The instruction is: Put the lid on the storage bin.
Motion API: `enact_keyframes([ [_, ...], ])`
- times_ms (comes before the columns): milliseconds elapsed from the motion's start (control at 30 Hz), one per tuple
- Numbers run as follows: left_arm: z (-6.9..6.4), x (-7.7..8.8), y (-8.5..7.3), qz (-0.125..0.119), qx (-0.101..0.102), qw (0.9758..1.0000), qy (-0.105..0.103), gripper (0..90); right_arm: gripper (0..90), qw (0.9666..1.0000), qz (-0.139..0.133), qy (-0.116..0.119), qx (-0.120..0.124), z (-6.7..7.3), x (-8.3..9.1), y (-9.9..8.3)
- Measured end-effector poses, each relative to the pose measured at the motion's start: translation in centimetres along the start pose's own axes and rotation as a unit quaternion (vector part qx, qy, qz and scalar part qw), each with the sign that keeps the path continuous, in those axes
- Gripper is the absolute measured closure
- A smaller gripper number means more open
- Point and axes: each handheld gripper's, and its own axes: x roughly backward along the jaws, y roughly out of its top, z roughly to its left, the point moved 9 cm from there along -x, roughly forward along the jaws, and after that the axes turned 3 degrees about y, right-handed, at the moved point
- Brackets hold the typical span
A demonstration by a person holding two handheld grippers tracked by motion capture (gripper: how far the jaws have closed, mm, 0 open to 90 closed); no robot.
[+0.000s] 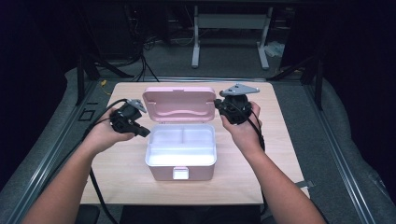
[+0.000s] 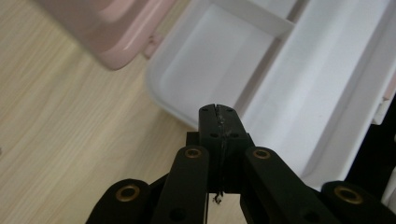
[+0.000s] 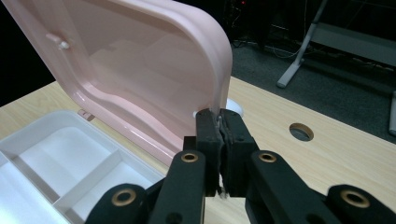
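A pink box (image 1: 163, 172) stands in the middle of the wooden table (image 1: 116, 163), its lid (image 1: 177, 100) raised upright at the back. Inside it lies a white divided tray (image 1: 196, 135) with nothing in the compartments. My left gripper (image 1: 145, 132) is shut and empty, its tips hovering by the tray's left rim (image 2: 173, 107); in the left gripper view the shut left gripper (image 2: 217, 109) points over the tray (image 2: 299, 79). My right gripper (image 1: 217, 102) is shut too, its tips (image 3: 219, 114) right at the lid's right edge (image 3: 222, 74); whether they touch it I cannot tell.
A round hole (image 3: 301, 132) is cut in the tabletop to the right of the lid. Behind the table, a grey metal stand (image 1: 231, 21) and cables (image 1: 140, 60) sit on the floor. Bare wood lies on both sides of the box.
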Motion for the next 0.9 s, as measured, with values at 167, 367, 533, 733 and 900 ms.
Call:
enact_keyframes([
  [167,2.6,0.6,0.5,-0.001,0.026,0.9996,0.011,90.0,87.1,1.0,0.001,0.003,0.0,0.0,0.0,0.0],
  [367,5.1,1.7,3.2,-0.022,0.057,0.998,0.016,90.0,87.1,1.0,-0.003,0.001,-0.002,0.0,-0.1,0.1],
  [533,6.4,2.1,5.1,-0.029,0.07,0.9969,0.022,90.0,87.1,1.0,0.0,-0.001,-0.002,-0.1,0.0,0.0],
  [733,7.1,2.8,7.2,-0.064,0.097,0.9932,0.008,90.0,87.0,1.0,0.002,0.005,0.002,0.0,0.1,0.0],
  [900,6.4,3.7,8.3,-0.084,0.091,0.9922,0.01,90.0,87.0,0.9999,-0.005,0.009,0.003,0.0,0.2,-0.1],
])
